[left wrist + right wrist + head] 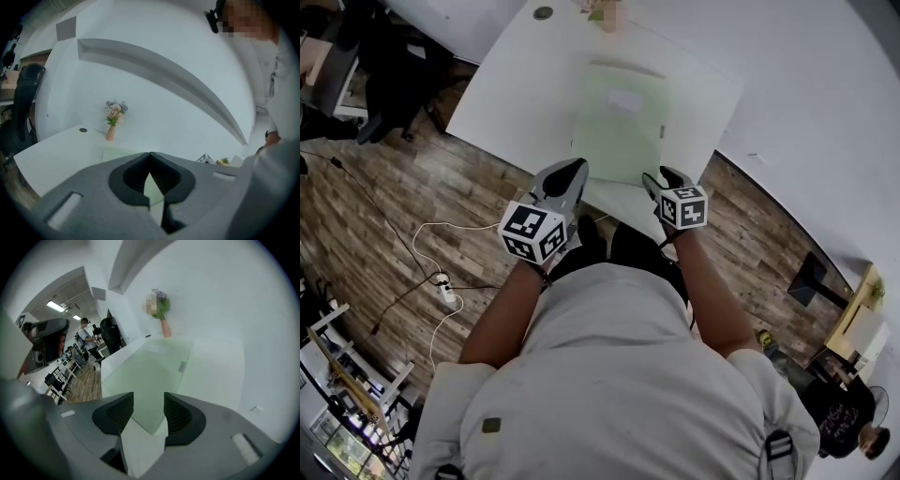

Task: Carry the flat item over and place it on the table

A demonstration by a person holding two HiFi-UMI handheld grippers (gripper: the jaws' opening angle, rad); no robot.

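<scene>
Head view: we see the pale green flat item [619, 127] lying flat on the white table [497, 94], toward the table's near edge. The left gripper [575, 171] and right gripper [658, 180] are both at that near edge, by the item's two near corners (marker cube on each).

Left gripper view: the jaws are closed tip to tip, with nothing clamped that we can see. The item lies on the table beyond them, and a pink vase [110, 133] with flowers stands at the table's far edge.

Right gripper view: the jaws are apart and the pads are clear of the item. Its near corner shows on the table in the gap between them.
</scene>
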